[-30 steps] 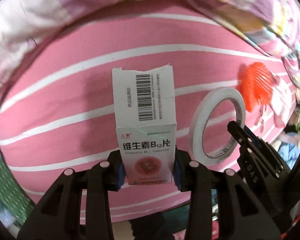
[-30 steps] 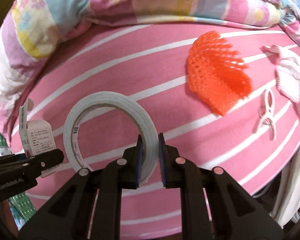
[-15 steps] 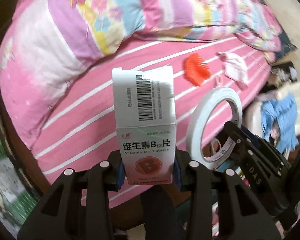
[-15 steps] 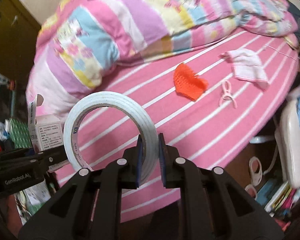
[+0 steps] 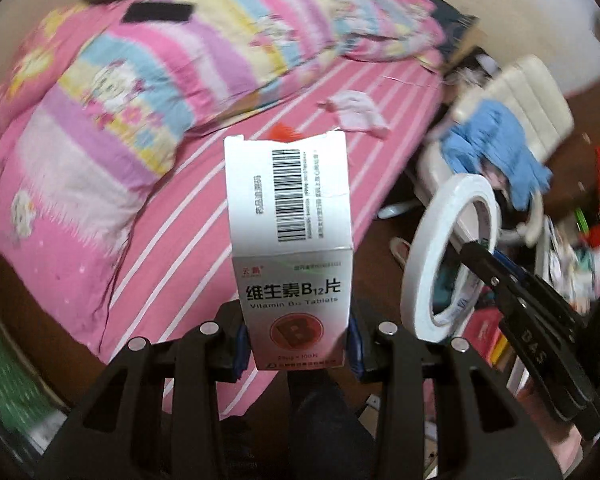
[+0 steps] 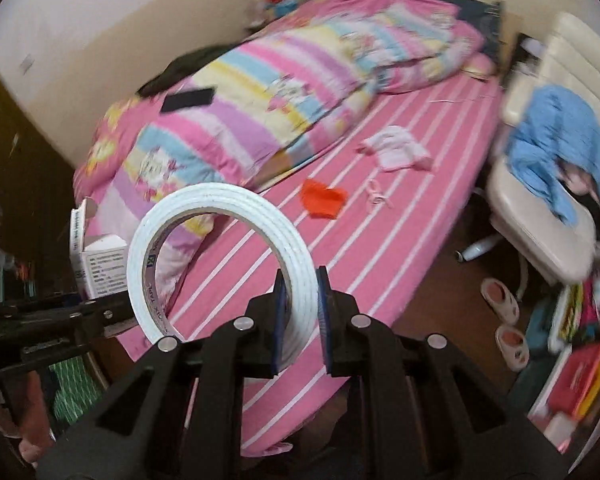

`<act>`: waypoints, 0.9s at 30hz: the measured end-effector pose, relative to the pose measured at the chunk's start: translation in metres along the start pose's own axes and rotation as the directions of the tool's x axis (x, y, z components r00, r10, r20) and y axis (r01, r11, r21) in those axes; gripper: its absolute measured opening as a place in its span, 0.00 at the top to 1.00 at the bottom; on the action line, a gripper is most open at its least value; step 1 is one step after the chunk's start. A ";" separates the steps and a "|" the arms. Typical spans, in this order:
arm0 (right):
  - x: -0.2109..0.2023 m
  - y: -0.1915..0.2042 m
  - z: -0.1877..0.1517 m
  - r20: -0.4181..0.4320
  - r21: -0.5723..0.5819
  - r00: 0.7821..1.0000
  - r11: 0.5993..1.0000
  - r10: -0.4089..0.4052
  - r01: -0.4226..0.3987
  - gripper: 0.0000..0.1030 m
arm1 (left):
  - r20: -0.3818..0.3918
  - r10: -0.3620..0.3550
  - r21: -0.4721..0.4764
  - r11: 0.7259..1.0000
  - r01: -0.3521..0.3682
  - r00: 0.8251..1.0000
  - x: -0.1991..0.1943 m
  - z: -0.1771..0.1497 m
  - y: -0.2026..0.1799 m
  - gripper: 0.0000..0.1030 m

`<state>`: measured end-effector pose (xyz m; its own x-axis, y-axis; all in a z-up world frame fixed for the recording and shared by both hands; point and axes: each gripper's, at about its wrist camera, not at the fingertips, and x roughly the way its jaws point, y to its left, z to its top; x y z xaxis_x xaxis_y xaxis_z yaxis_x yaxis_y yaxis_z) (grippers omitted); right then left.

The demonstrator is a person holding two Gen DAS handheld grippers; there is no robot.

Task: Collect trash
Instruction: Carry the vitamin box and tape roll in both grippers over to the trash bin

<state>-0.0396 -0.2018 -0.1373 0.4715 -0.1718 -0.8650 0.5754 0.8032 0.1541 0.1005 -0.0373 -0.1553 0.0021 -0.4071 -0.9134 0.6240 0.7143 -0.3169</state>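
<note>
left gripper [image 5: 295,342]: clamped on vitamin box [image 5: 290,240] — box upright, top flap open, pads on its lower sides
right gripper [image 6: 299,316]: pinching tape roll [image 6: 220,258] by its rim, roll standing on edge
position: both items held in the air above the bed [image 6: 340,248] edge, side by side
bed: orange mesh [image 6: 323,199], pink clip [image 6: 376,194], white cloth [image 6: 398,148] on the striped sheet — quilt [image 6: 280,80] behind
right of bed: chair [image 6: 540,216] with blue garment [image 6: 568,148]
</note>
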 end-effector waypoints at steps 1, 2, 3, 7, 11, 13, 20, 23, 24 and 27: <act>-0.014 -0.006 -0.008 0.013 0.028 1.000 0.999 -0.021 0.021 0.85 | -0.002 -0.010 0.019 1.000 0.010 1.000 -0.001 -0.001 -0.007 0.65; -0.027 -0.011 -0.015 0.022 0.047 0.999 0.998 -0.039 0.038 0.85 | -0.006 -0.025 0.048 0.999 0.025 1.000 -0.003 -0.004 -0.016 0.65; -0.035 -0.016 -0.021 0.030 0.062 0.998 0.997 -0.053 0.051 0.85 | -0.011 -0.039 0.089 0.995 0.040 0.999 -0.005 -0.008 -0.030 0.65; -0.080 -0.046 -0.053 0.060 0.151 0.989 0.980 -0.137 0.127 0.85 | -0.033 -0.082 0.211 0.974 0.087 0.996 -0.011 -0.022 -0.076 0.65; -0.124 -0.081 -0.085 0.085 0.273 0.974 0.945 -0.212 0.182 0.85 | -0.055 -0.114 0.351 0.928 0.126 0.992 -0.018 -0.040 -0.130 0.65; -0.142 -0.094 -0.099 0.096 0.312 0.965 0.928 -0.245 0.205 0.85 | -0.065 -0.127 0.411 0.900 0.143 0.990 -0.021 -0.050 -0.155 0.65; -0.205 -0.147 -0.167 0.101 0.469 0.928 0.840 -0.358 0.273 0.85 | -0.126 -0.186 0.561 0.797 0.225 0.974 -0.026 -0.103 -0.240 0.65; -0.230 -0.168 -0.203 0.084 0.524 0.913 0.797 -0.399 0.300 0.85 | -0.159 -0.199 0.616 0.746 0.255 0.967 -0.027 -0.133 -0.275 0.65; -0.240 -0.176 -0.215 0.077 0.541 0.908 0.782 -0.411 0.308 0.85 | -0.169 -0.203 0.628 0.732 0.264 0.964 -0.028 -0.142 -0.285 0.65; -0.267 -0.195 -0.250 0.063 0.587 0.894 0.741 -0.444 0.327 0.85 | -0.203 -0.212 0.667 0.685 0.293 0.956 -0.029 -0.174 -0.316 0.65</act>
<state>-0.4445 -0.1701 -0.0561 0.2082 -0.5463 -0.8113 0.9725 0.2043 0.1119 -0.2327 -0.1522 -0.0734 -0.2888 -0.4248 -0.8580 0.9491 -0.0094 -0.3148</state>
